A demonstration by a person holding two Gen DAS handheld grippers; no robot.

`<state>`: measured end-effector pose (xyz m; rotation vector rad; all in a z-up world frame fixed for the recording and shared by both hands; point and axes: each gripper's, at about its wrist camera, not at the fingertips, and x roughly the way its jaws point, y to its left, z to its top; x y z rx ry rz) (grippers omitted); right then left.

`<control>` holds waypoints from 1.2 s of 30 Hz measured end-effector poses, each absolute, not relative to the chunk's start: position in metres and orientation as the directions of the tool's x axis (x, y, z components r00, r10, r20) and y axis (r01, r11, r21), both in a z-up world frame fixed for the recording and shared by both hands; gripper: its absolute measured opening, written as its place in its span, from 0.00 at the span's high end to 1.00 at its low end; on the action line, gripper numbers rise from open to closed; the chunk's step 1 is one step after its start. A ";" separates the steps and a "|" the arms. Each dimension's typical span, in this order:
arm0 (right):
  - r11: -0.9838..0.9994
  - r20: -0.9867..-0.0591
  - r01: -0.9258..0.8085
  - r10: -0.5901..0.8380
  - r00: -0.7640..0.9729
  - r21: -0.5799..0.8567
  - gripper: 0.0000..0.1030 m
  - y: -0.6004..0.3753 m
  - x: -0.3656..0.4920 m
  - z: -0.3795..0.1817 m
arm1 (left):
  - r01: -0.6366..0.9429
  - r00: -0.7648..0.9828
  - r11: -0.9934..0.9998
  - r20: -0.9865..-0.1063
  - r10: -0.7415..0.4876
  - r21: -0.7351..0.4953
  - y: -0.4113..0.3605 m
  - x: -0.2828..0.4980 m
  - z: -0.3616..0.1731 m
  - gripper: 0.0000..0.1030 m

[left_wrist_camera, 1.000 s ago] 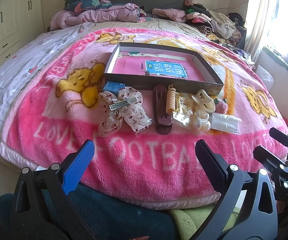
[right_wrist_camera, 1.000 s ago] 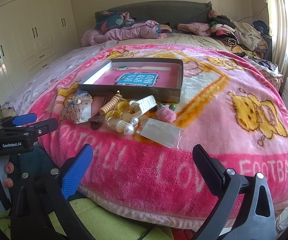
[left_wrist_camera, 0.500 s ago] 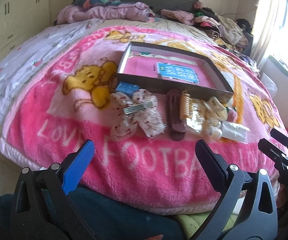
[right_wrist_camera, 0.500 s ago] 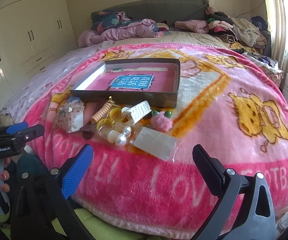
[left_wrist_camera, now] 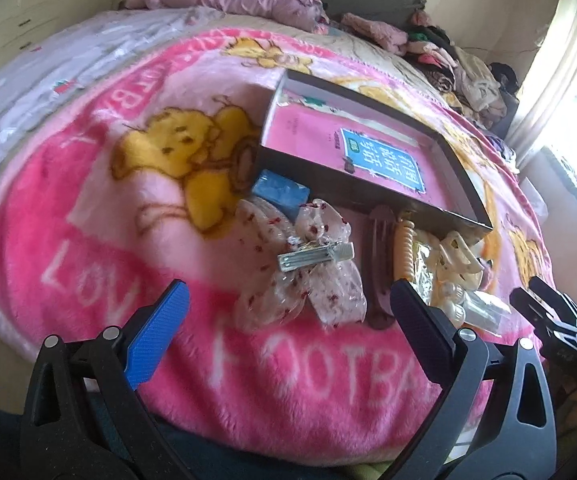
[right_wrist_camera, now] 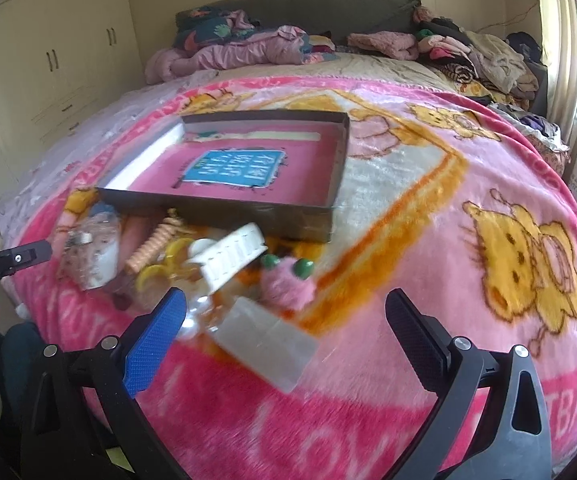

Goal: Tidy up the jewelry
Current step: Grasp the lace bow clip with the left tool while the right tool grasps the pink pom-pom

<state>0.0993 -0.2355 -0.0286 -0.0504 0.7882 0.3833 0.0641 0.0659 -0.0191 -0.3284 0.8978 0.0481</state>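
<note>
A shallow dark box (left_wrist_camera: 320, 168) with a pink lining lies on the pink blanket; it also shows in the right wrist view (right_wrist_camera: 248, 216). In front of it lie hair accessories: a sheer bow clip (left_wrist_camera: 304, 272), a blue piece (left_wrist_camera: 280, 192), a brown barrette (left_wrist_camera: 376, 256), an orange coil clip (left_wrist_camera: 405, 248), a cream claw clip (left_wrist_camera: 458, 256). The right wrist view shows a white comb clip (right_wrist_camera: 232, 258), a pink pompom tie (right_wrist_camera: 288, 284) and a clear packet (right_wrist_camera: 266, 346). My left gripper (left_wrist_camera: 288, 332) is open just short of the bow. My right gripper (right_wrist_camera: 284, 336) is open over the packet.
The pink blanket (right_wrist_camera: 468, 184) covers the bed. Piled clothes (right_wrist_camera: 468, 52) and bedding (right_wrist_camera: 240, 48) lie at the headboard. Cupboards (right_wrist_camera: 48, 64) stand at the left, a window at the right. The other gripper's tip (right_wrist_camera: 12, 262) shows at the left edge.
Both grippers have moved forward and closer to the accessories on the blanket. Both stay open and empty.
</note>
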 end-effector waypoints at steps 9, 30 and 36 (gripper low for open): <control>0.925 -0.744 -0.368 0.308 0.592 0.091 0.28 -0.235 0.137 -0.052 | -0.167 0.564 0.955 -0.819 -0.109 -0.243 0.057 0.091 -0.044 0.28; 0.904 -0.730 -0.392 0.382 0.567 0.169 0.74 -0.245 0.158 -0.054 | -0.123 0.632 0.968 -0.769 -0.095 -0.220 0.063 0.099 -0.011 0.84; 0.921 -0.712 -0.355 0.358 0.604 0.162 0.74 -0.259 0.162 -0.041 | -0.090 0.655 0.968 -0.746 -0.119 -0.233 0.062 0.109 0.004 0.84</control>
